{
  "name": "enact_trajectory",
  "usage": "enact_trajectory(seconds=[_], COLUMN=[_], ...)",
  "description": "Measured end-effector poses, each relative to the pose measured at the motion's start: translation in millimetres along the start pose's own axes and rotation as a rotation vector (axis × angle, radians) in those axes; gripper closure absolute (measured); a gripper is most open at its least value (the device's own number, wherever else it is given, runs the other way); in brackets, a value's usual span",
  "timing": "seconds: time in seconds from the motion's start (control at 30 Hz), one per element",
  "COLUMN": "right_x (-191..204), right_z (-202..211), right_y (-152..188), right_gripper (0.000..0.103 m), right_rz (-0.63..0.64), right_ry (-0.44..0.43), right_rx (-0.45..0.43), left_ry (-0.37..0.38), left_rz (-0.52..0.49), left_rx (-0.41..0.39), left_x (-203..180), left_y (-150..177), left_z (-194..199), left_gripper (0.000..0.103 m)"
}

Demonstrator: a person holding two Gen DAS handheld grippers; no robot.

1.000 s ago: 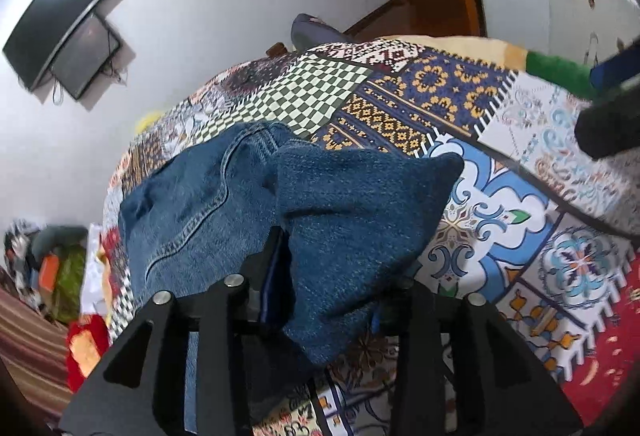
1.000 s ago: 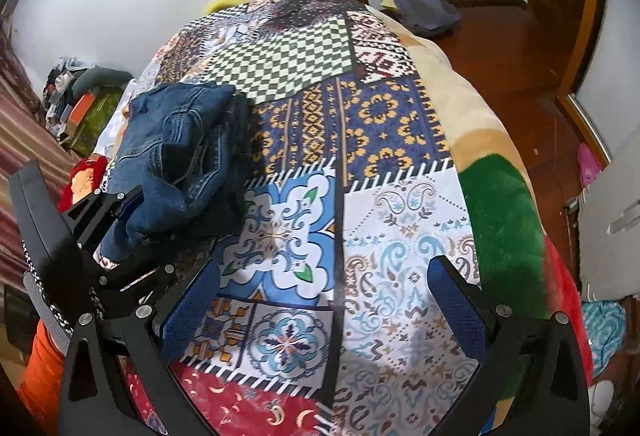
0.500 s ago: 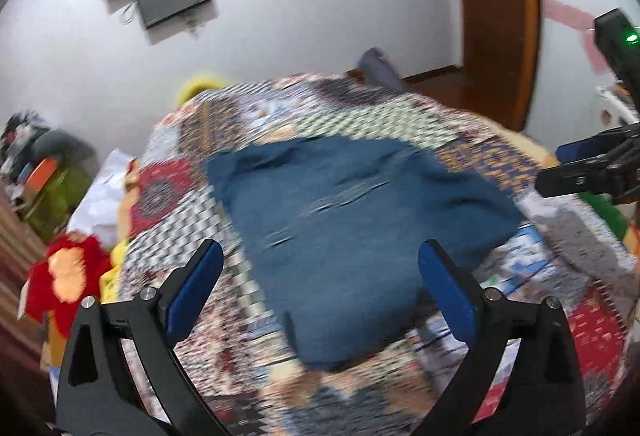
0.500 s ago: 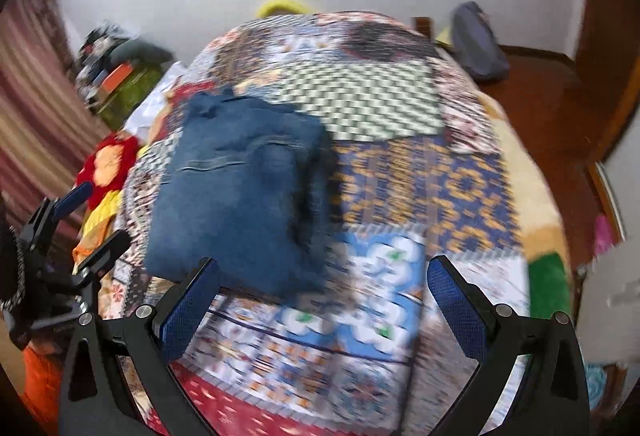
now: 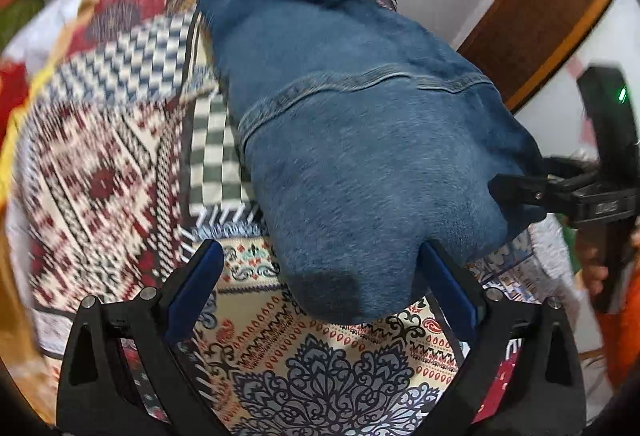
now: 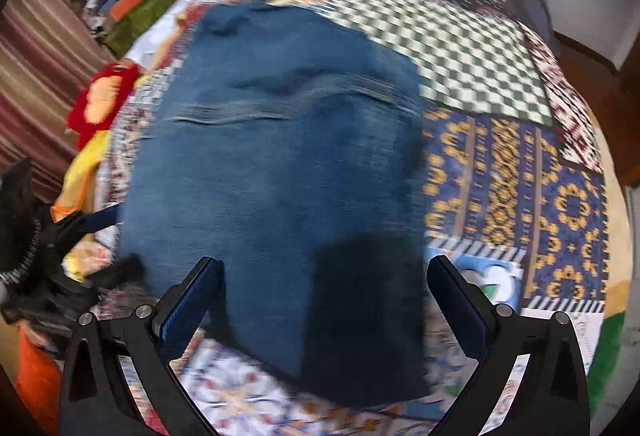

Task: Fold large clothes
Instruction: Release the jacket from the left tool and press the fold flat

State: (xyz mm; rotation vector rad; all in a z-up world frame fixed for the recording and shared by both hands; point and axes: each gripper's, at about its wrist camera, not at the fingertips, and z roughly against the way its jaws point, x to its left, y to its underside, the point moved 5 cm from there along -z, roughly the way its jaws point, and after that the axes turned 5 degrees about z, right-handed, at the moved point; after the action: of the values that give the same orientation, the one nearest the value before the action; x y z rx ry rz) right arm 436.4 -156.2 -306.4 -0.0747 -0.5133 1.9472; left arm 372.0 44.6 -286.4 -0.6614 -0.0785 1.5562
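The folded jeans (image 5: pixel 360 139) lie as a thick blue bundle on the patchwork quilt (image 5: pixel 120 155) covering the bed, a stitched seam running across the top layer. In the right wrist view the same bundle sits toward the left half of the quilt, near the heap of bright soft things (image 6: pixel 100 103) at the bed's edge.

The fold looks nearly done. To finish well, I judge the next grip should take the near edge through all layers at once, both sides lifted evenly so the bundle turns over without sliding or fanning out.

The left gripper (image 5: pixel 320 288) has its jaws wide apart; the near end of the denim lies between them, close to the right-hand pad, though contact cannot be told, and nothing is pinched. The right gripper (image 6: pixel 324 296) is likewise spread wide over the bundle's near edge, pressing on nothing. Both views are blurred.
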Motion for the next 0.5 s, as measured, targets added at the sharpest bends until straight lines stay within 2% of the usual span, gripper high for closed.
enact_trajectory(seconds=[0.07, 0.2, 0.27, 0.37, 0.5], right_x=[-19, -55, -66, -66, -41], right_z=[-1, 8, 15, 29, 41], right_y=[7, 16, 12, 5, -17], right_gripper=[0.0, 0.0, 0.0, 0.0, 0.0], right_rz=[-0.033, -0.111, -0.113, -0.052, 0.145], right_ry=[-0.006, -0.083, -0.054, -0.029, 0.081], right_rx=[0.007, 0.038, 0.047, 0.042, 0.001], left_ry=[0.017, -0.031, -0.064, -0.131, -0.169], left_rz=[0.015, -0.035, -0.057, -0.077, -0.083], left_rx=[0.006, -0.004, -0.011, -0.061, -0.127], left_x=[3, 7, 12, 22, 30], left_y=[2, 9, 11, 7, -14], left_z=[1, 13, 23, 42, 59], left_gripper=[0.004, 0.004, 0.004, 0.004, 0.004])
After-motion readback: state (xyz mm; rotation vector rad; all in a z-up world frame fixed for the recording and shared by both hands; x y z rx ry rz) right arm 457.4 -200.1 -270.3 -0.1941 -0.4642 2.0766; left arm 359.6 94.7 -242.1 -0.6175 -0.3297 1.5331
